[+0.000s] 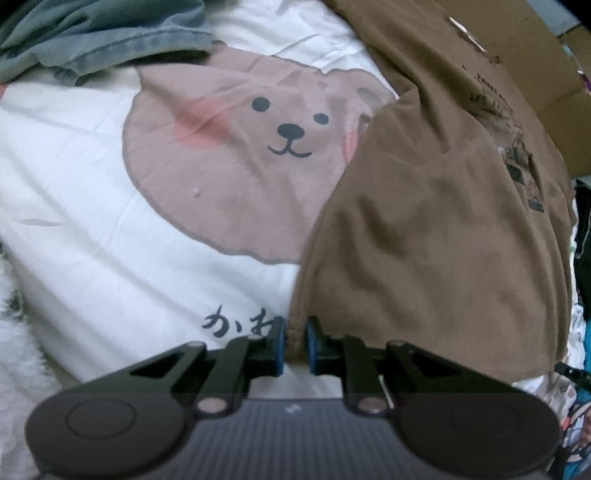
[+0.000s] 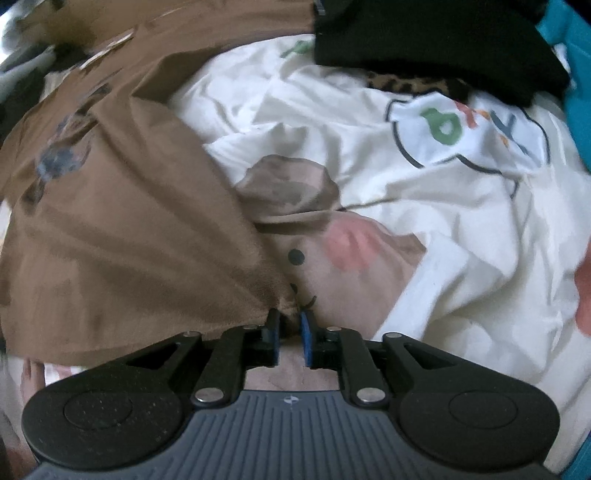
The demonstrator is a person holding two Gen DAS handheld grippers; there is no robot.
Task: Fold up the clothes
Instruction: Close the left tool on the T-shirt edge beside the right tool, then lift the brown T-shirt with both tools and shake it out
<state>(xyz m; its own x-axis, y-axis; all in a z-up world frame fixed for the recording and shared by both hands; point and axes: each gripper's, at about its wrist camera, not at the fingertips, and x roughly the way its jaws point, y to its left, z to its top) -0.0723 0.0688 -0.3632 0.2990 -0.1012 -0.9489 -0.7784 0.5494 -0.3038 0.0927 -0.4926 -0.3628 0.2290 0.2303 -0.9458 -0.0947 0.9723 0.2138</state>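
Note:
A brown T-shirt [image 1: 424,221] with a dark print lies on the bed, over a white sheet with a bear face [image 1: 236,155]. My left gripper [image 1: 295,338] points steeply down at the shirt's near left edge. Its blue pads are shut on the hem, which fills the narrow gap between them. In the right wrist view the brown T-shirt [image 2: 122,236] spreads to the left, its folds running into one corner. That corner sits between the tips of my right gripper [image 2: 290,321]. Its pads stand a little apart, with bare sheet showing between them lower down.
Grey-blue jeans [image 1: 99,33] lie bunched at the far left of the bed. A black garment [image 2: 436,40], a leopard-print piece [image 2: 406,86] and a teal cloth [image 2: 576,74] lie at the far right. Cardboard boxes [image 1: 524,48] stand behind the shirt. A fluffy white cover [image 1: 14,332] borders the left.

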